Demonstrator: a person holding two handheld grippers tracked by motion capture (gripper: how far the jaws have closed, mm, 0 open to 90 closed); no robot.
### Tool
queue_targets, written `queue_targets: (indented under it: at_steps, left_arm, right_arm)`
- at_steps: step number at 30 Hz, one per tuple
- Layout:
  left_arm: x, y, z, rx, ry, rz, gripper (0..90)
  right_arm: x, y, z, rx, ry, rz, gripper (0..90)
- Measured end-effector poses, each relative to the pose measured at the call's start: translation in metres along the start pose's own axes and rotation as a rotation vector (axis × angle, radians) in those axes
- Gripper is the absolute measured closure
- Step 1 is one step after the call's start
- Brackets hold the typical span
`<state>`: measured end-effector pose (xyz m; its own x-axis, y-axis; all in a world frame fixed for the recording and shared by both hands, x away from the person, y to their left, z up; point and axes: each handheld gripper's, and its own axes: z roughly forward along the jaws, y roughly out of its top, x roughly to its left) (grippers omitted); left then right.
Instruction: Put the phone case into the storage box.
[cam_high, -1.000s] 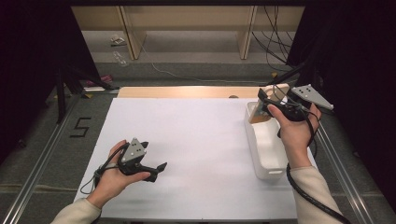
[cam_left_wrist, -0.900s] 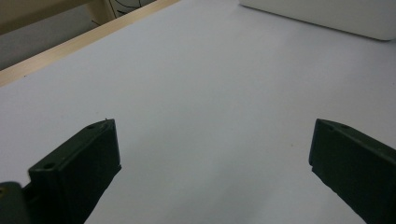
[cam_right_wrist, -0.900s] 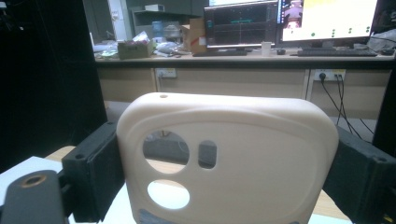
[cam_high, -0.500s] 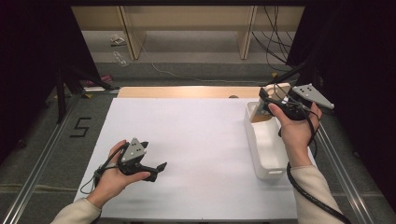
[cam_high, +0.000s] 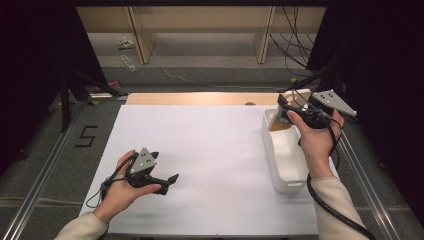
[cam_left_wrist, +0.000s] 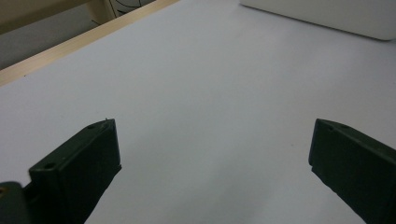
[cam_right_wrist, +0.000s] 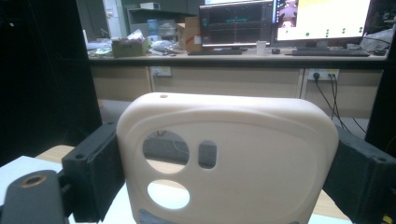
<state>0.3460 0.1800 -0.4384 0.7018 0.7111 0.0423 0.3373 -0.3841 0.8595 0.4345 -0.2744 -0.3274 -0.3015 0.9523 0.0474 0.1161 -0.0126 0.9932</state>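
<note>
My right gripper (cam_high: 285, 109) is shut on a cream plastic panel (cam_high: 294, 96) with round and slotted holes, held up over the far end of a white bin (cam_high: 281, 159). In the right gripper view the panel (cam_right_wrist: 261, 154) stands upright between both black jaws, which press on its two side edges around my right gripper (cam_right_wrist: 226, 161). My left gripper (cam_high: 169, 182) lies low on the white sheet (cam_high: 215, 145) at the near left, held in a hand. Its jaws stand wide apart in the left gripper view (cam_left_wrist: 212, 140), with nothing between them.
The bin's long wall (cam_left_wrist: 327, 16) lies beyond the left gripper. A wooden strip (cam_high: 200, 98) borders the sheet's far edge. Shelving and cables (cam_high: 295, 30) stand behind the table. A "5" (cam_high: 86, 136) is marked left of the sheet. Monitors (cam_right_wrist: 236, 23) sit on a far desk.
</note>
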Motion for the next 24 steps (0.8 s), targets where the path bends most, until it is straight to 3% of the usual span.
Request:
queue_targets:
  at_steps: [24]
  left_arm:
    - [0.0005,0.0000,-0.0002,0.001,0.002,0.001,1.5]
  right_arm:
    - [-0.0030,-0.0015,0.0085,0.010,-0.018,-0.021,11.9]
